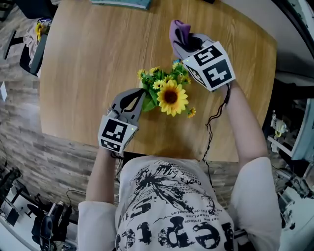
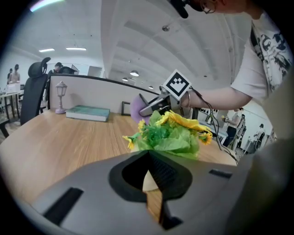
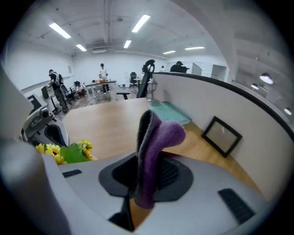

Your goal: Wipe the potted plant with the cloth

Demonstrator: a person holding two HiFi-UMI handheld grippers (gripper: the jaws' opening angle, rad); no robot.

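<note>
The potted plant [image 1: 169,95], a big sunflower with small yellow blooms and green leaves, stands near the front middle of the wooden table [image 1: 88,63]. My left gripper [image 1: 142,98] is shut, its tips against the plant's left side. In the left gripper view the plant [image 2: 170,135] rises just past the closed jaws [image 2: 148,158], and a bit of cream pot [image 2: 148,182] shows below them. My right gripper [image 1: 184,41] hovers behind and to the right of the plant, shut on a purple cloth [image 1: 178,29]. The cloth [image 3: 156,142] sticks up from between its jaws [image 3: 138,193].
A teal book [image 1: 122,2] lies at the table's far edge by a grey partition. A small picture frame [image 3: 221,135] and a little lamp [image 2: 60,96] stand there too. A black cable [image 1: 211,127] hangs over the table's front edge. An office chair [image 2: 34,92] is at the left.
</note>
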